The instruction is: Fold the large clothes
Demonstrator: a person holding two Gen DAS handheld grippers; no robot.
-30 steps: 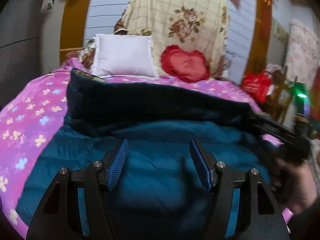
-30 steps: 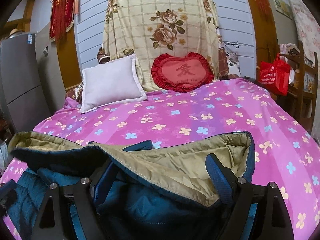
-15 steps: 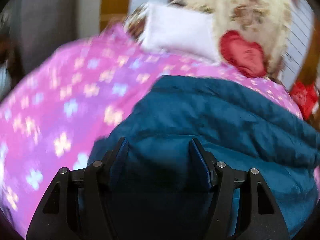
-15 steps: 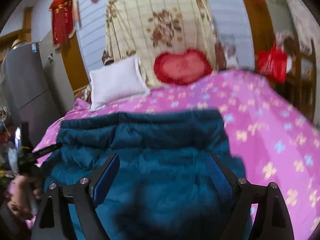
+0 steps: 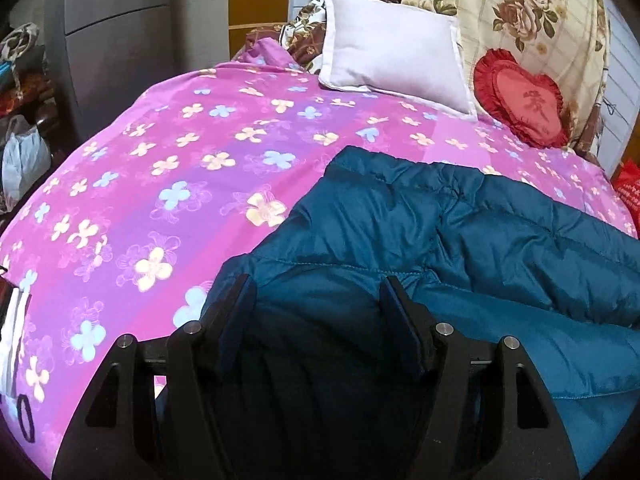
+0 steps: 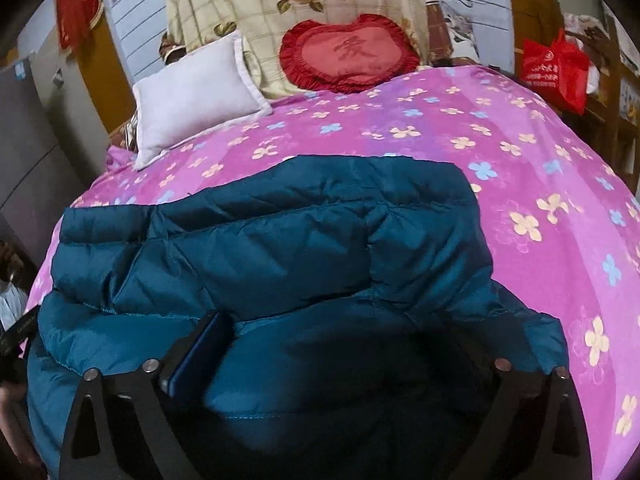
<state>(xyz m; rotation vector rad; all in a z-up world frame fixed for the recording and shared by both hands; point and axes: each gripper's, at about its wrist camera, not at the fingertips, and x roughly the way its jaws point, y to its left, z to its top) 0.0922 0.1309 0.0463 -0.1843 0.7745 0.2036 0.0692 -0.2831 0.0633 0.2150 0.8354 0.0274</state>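
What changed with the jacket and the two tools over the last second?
The teal jacket was folded over: a second ago the right tool held up an edge showing the tan lining; now that lining is hidden and the jacket lies flat, teal side up. The right tool let go and stands open. The left tool swung toward the jacket's left edge, open throughout. The white pillow and heart cushion stayed put.

Pink floral bedspread [image 6: 520, 152], white pillow [image 5: 392, 52], red heart cushion [image 6: 348, 56], grey cabinet [image 5: 120, 40].

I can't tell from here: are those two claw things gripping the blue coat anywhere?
No. Both the left hand-held gripper and the right hand-held gripper are open above the teal jacket, holding nothing.
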